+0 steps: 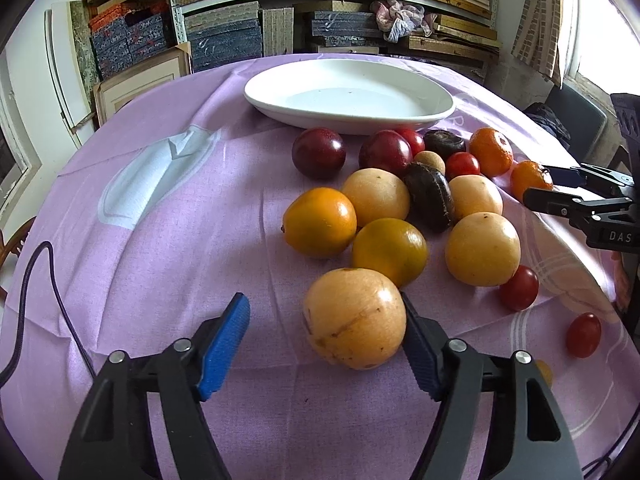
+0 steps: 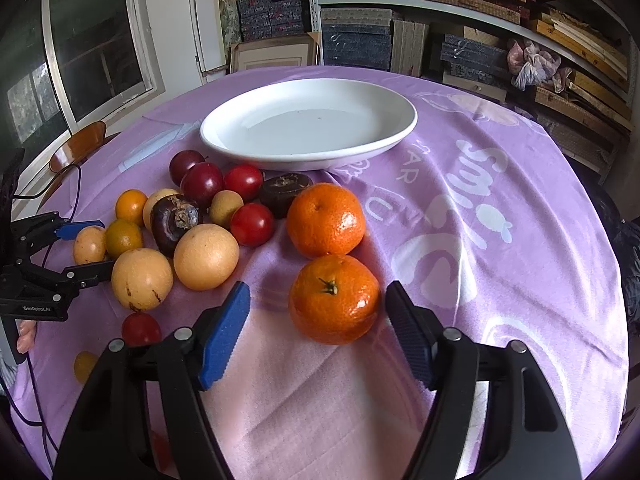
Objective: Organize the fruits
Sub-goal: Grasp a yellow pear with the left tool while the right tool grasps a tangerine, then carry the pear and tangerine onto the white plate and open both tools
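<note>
A pile of fruit lies on the purple cloth in front of an empty white plate (image 1: 348, 96), which also shows in the right wrist view (image 2: 308, 124). My left gripper (image 1: 326, 320) is open around a pale yellow round fruit (image 1: 354, 318); its right finger touches the fruit, the left one stands apart. My right gripper (image 2: 318, 306) is open around a near tangerine (image 2: 334, 298), not touching it. A second tangerine (image 2: 326, 220) sits just behind. Dark red plums (image 1: 318, 153), cherry tomatoes (image 1: 519, 288), orange-yellow fruits (image 1: 319, 222) and dark purple fruits (image 1: 430, 200) fill the pile.
The right gripper shows at the right edge of the left wrist view (image 1: 560, 188); the left gripper shows at the left edge of the right wrist view (image 2: 88, 246). A dark cable (image 1: 52, 292) runs over the cloth at left. Shelves of boxes (image 1: 320, 12) stand behind the table.
</note>
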Demonstrator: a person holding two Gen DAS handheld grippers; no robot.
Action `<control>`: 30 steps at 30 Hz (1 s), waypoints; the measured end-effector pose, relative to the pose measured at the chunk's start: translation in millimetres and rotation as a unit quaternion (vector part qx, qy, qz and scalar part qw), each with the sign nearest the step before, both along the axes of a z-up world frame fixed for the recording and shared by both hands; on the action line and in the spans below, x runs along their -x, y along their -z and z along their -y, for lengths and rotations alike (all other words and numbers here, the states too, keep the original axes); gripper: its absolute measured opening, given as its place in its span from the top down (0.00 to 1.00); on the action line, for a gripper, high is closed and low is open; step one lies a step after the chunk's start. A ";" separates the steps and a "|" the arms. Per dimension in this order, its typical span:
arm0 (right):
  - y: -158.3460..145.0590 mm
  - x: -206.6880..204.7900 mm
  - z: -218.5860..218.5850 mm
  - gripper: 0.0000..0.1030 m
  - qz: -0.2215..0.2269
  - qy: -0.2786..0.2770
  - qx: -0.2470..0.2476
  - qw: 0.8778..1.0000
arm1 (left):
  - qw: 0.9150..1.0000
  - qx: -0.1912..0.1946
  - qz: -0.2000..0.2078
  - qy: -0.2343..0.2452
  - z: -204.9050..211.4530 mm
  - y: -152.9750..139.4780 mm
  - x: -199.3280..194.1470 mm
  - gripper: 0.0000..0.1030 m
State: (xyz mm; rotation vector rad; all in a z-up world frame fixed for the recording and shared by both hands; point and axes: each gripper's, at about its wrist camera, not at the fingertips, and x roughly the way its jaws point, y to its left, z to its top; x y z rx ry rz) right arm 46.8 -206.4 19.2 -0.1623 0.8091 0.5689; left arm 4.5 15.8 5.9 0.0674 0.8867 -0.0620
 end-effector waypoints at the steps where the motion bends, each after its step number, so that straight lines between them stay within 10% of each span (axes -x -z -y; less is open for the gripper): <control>1: 0.1 -0.2 0.0 0.35 -0.001 0.000 0.000 1.000 | 1.000 -0.001 0.003 -0.001 -0.1 -0.6 0.9 0.30; 15: 5.1 -3.7 -2.3 0.45 -0.013 0.000 0.016 1.000 | 1.000 -0.008 0.009 0.010 2.6 -2.8 2.5 0.57; 30: 7.6 -7.7 1.4 0.56 -0.031 -0.010 0.009 0.999 | 1.000 0.012 0.007 0.018 -9.8 -3.9 19.2 0.57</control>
